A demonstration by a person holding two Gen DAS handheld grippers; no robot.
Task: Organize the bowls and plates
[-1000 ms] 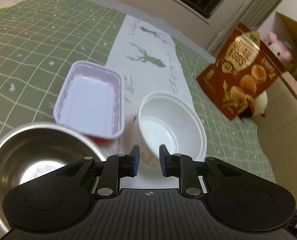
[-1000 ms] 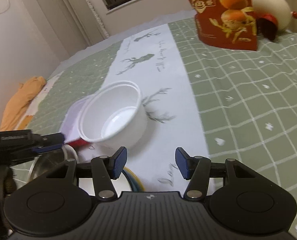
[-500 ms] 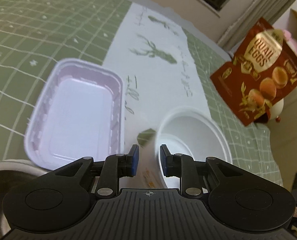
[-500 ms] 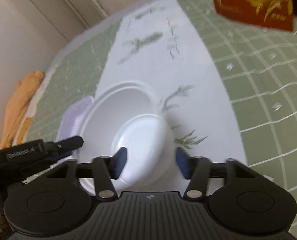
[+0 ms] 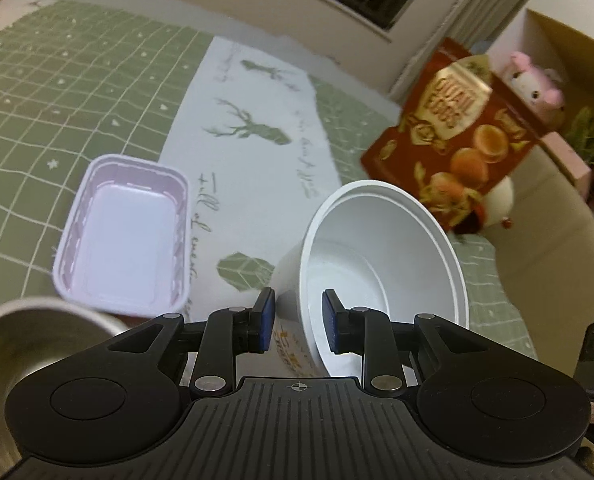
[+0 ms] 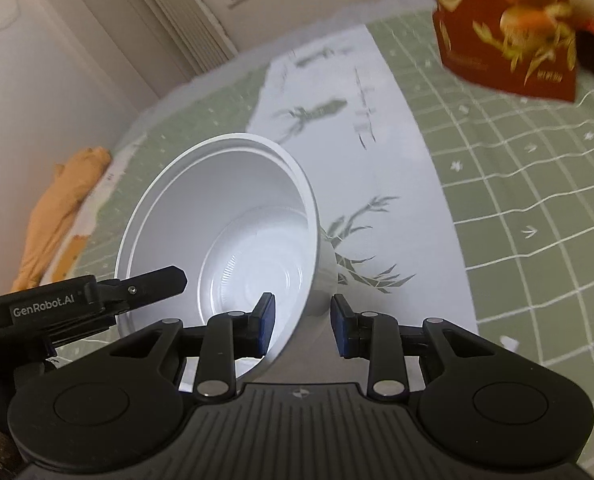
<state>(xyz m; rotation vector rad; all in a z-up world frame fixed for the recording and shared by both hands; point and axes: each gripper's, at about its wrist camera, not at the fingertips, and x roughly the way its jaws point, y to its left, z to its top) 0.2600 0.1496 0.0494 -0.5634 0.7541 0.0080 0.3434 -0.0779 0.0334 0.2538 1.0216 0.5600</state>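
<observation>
The left gripper (image 5: 299,322) straddles the near wall of a white round plastic bowl (image 5: 381,264), one blue pad outside and one inside; its jaws are opening, and a gap shows between each pad and the wall, so it is not pinching. The right gripper (image 6: 300,330) straddles the opposite side of the same bowl's rim, its left pad inside and its right pad outside. Its jaws are closing, and the pads still stand clear of the wall. The bowl is tilted, its mouth turned toward the left camera, over the white runner printed with green deer (image 5: 257,152) that runs down the middle of a green checked tablecloth (image 5: 69,92).

To the left of the bowl lies a pale lilac rectangular plastic tray (image 5: 125,232), and nearer, at the left camera's lower corner, the rim of a stainless steel bowl (image 5: 25,344). Beyond the white bowl stands a red quail-egg snack bag (image 5: 461,128), with a pink plush toy (image 5: 533,84) farther back on a shelf.
</observation>
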